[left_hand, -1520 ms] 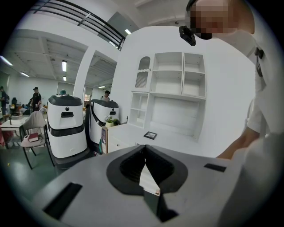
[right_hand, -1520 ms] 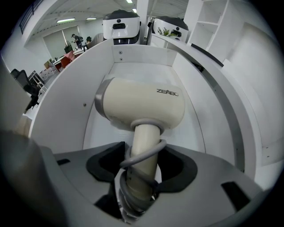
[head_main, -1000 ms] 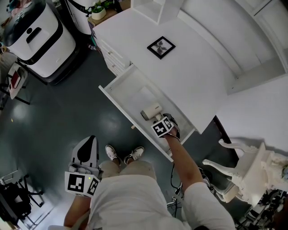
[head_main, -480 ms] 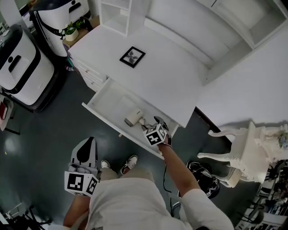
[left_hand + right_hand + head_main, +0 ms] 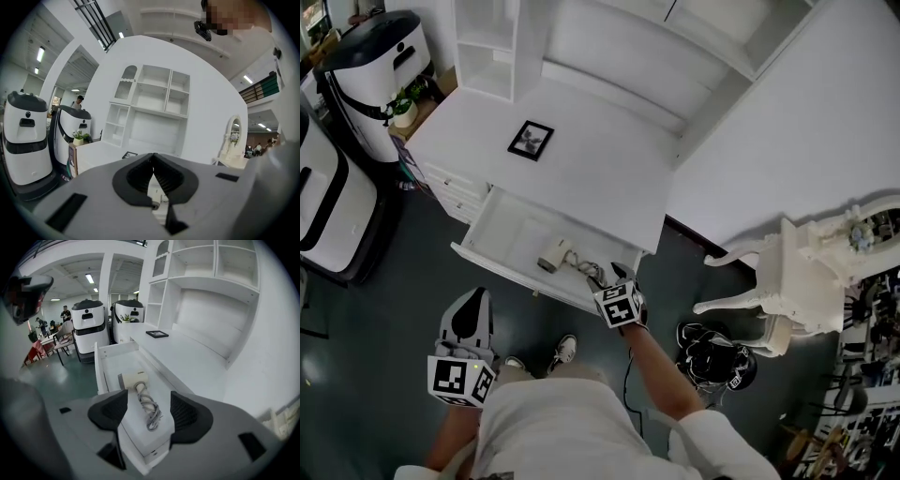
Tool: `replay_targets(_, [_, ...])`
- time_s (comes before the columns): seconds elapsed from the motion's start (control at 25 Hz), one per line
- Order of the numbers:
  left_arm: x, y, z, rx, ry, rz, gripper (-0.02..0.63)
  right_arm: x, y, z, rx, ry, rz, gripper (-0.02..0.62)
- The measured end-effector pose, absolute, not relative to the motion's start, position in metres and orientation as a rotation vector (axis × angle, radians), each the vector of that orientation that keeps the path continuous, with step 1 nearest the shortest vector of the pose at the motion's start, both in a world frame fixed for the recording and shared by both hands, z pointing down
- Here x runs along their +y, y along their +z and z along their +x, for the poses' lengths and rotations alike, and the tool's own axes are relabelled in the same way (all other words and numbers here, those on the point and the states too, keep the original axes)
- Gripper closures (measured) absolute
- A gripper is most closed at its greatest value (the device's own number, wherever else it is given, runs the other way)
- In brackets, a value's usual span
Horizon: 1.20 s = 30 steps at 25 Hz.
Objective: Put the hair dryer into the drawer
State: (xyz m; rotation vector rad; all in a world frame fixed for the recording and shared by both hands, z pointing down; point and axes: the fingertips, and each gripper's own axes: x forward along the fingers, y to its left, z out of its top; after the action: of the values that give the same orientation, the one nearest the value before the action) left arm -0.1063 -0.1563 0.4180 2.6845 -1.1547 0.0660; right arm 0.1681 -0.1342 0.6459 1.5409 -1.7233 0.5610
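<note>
The white hair dryer (image 5: 553, 256) lies in the open white drawer (image 5: 508, 230) with its grey cord coiled beside the handle. In the right gripper view the hair dryer (image 5: 135, 379) rests on the floor of the drawer (image 5: 100, 372) beyond the jaws. My right gripper (image 5: 610, 275) hovers above the drawer's right end, angled down. It is open with its jaws closing, and nothing is between them. My left gripper (image 5: 472, 304) is held low at the left over the dark floor, away from the drawer. In its own view the left gripper (image 5: 153, 158) has its pads together on nothing.
The drawer sticks out from a white desk (image 5: 600, 178) carrying a small black picture frame (image 5: 531, 140). White shelving rises behind. A white ornate chair (image 5: 787, 281) stands to the right, a black bag (image 5: 712, 356) on the floor beside it. White-and-black machines (image 5: 370, 66) stand at the left.
My right gripper has lifted off the hair dryer and pulled back above the drawer, leaving the dryer lying inside. The left gripper has risen slightly.
</note>
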Motion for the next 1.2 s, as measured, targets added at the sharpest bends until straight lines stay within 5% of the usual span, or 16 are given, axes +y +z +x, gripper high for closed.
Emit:
replay_targets(0.24, [-0.155,0.414,-0.116,-1.078,0.045,2.728,0.589,-0.098,0.610,0.154,-1.730,0.638,1.735,0.398])
replay_targets(0.48, [-0.157,0.398,-0.103,-1.018,0.011,2.806,0.589,-0.064,0.557,0.171,-1.709,0.626,1.998,0.583])
replay_targets(1.2, [-0.150,0.325,-0.079,-1.071,-0.133,2.925,0.589,-0.015,0.359,0.232,-1.957,0.333,2.457,0.584])
